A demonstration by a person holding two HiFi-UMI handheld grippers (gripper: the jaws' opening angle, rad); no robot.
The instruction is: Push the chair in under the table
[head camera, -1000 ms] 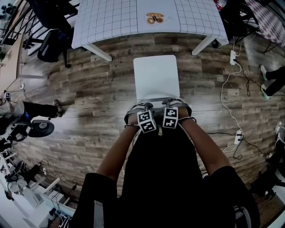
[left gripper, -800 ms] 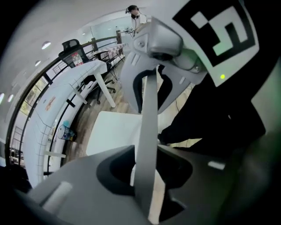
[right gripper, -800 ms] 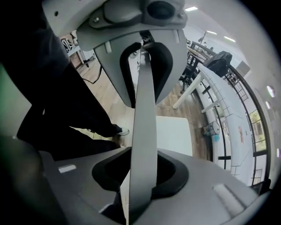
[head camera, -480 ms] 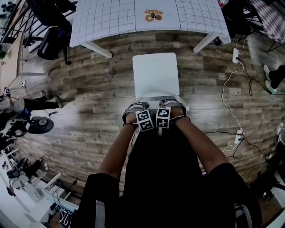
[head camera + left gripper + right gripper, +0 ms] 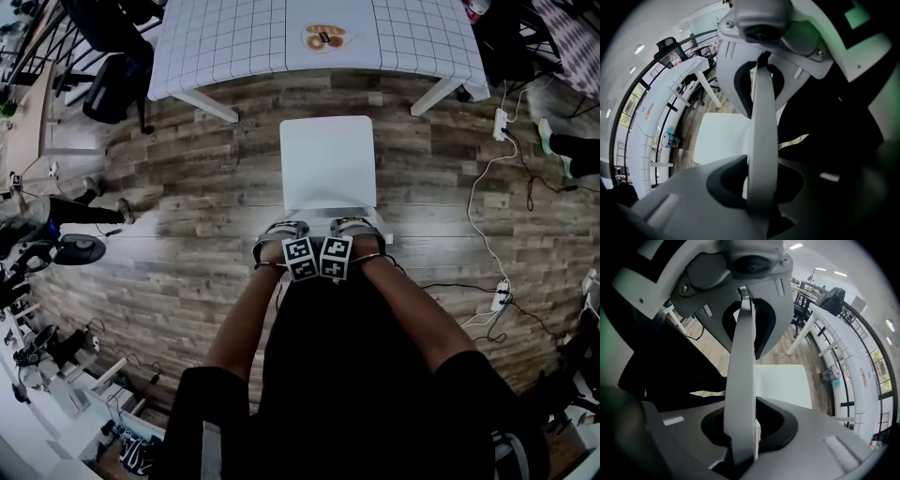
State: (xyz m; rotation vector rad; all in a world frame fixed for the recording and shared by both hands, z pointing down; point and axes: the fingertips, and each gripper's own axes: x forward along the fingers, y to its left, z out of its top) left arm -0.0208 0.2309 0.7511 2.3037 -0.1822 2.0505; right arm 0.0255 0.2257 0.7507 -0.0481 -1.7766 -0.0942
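Note:
A white chair (image 5: 328,159) stands on the wood floor a short way out from the white gridded table (image 5: 234,37), with its backrest (image 5: 328,212) towards me. Both grippers point down onto the backrest's top edge, side by side: the left gripper (image 5: 278,234) and the right gripper (image 5: 354,230). In the left gripper view the backrest (image 5: 763,117) runs as a pale band through the notches of both jaws, with the seat (image 5: 722,138) beyond. The right gripper view shows the same backrest (image 5: 742,352) and seat (image 5: 783,383). Both grippers' jaws are closing and still stand apart.
A plate of food (image 5: 325,37) lies on the table. Power strips (image 5: 500,124) and cables trail over the floor at the right. A black office chair (image 5: 108,89) stands at the table's left end. A person's legs (image 5: 84,208) show at the left, a foot (image 5: 562,141) at the right.
The two grippers have drawn closer together on the backrest's top edge, and the left one has sunk a little. The chair has not moved.

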